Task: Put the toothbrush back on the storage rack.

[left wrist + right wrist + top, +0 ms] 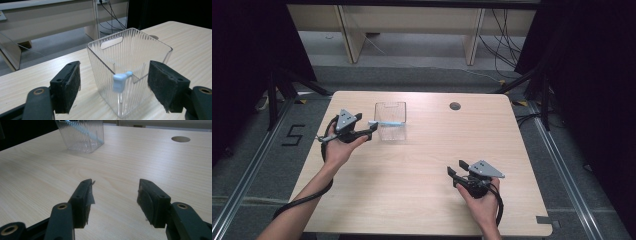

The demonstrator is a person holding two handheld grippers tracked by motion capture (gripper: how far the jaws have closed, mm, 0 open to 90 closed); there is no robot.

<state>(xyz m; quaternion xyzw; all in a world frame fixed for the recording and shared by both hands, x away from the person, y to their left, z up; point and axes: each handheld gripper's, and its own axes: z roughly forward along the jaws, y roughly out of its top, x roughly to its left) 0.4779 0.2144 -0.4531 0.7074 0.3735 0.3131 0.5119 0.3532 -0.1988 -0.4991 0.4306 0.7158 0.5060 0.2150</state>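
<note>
- On the one pale wooden table (412, 190), with its round cable hole (455, 106), one clear ribbed plastic box (390, 121) is stood toward the far left.
- One light-blue toothbrush (384, 123) is seen leaning across the box's rim, head outward.
- Two grippers are counted: the left gripper (373, 128), jaws spread and empty, is held just beside the box; the right gripper (455, 170), also spread, is held well apart, near the table's front.
- Beyond, grey floor, cables and black curtains are seen.

A black "5" marked on the grey floor (292, 135), left of the table, out beyond the left gripper's (373, 129) fingers, no other readable text
</note>
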